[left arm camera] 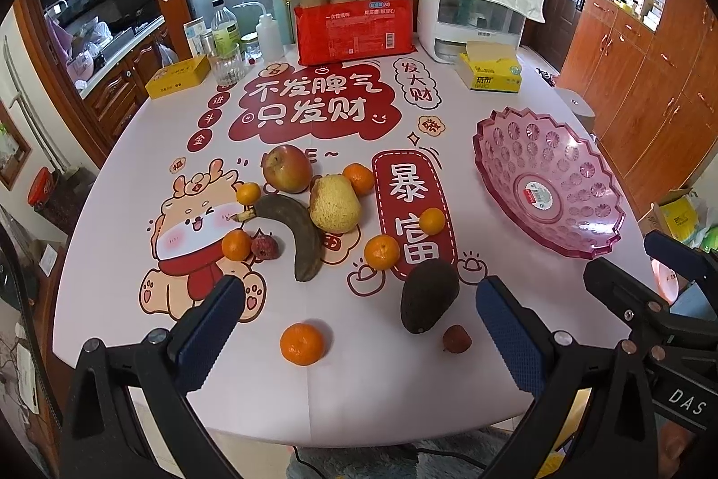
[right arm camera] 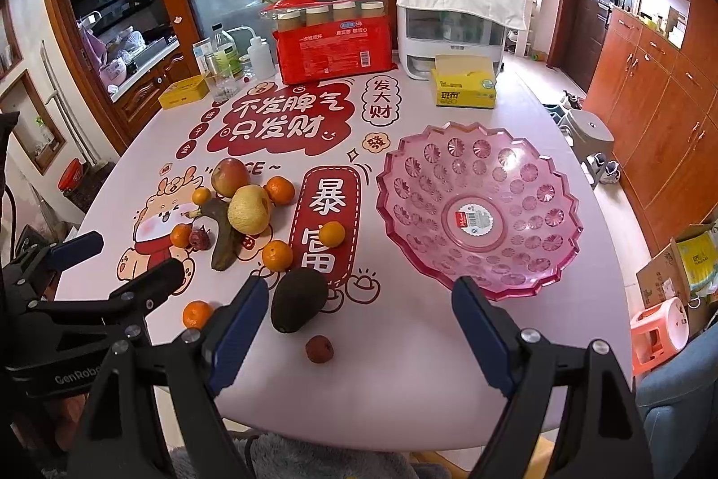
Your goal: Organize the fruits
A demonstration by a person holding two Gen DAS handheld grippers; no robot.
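Loose fruit lies on the pink table [left arm camera: 359, 398]: a red apple [left arm camera: 287, 168], a yellow pear [left arm camera: 334, 203], a brown banana [left arm camera: 294, 234], a dark avocado [left arm camera: 428, 295], several mandarins such as the nearest one [left arm camera: 302, 343], and two small red lychees [left arm camera: 457, 338]. An empty pink plastic bowl [right arm camera: 478, 209] stands at the right. My left gripper [left arm camera: 359, 299] hangs open above the table's near edge, the avocado between its fingers' line. My right gripper [right arm camera: 359, 299] is open too, the avocado [right arm camera: 298, 299] beside its left finger and a lychee [right arm camera: 319, 349] below.
At the table's back stand a red paper-cup pack [left arm camera: 354, 30], a white appliance under a cloth [left arm camera: 475, 12], a yellow tissue box [left arm camera: 491, 68], bottles and a glass [left arm camera: 226, 43], and a yellow tin [left arm camera: 177, 77]. Wooden cabinets line the right. A stool [right arm camera: 588, 138] stands beyond the table.
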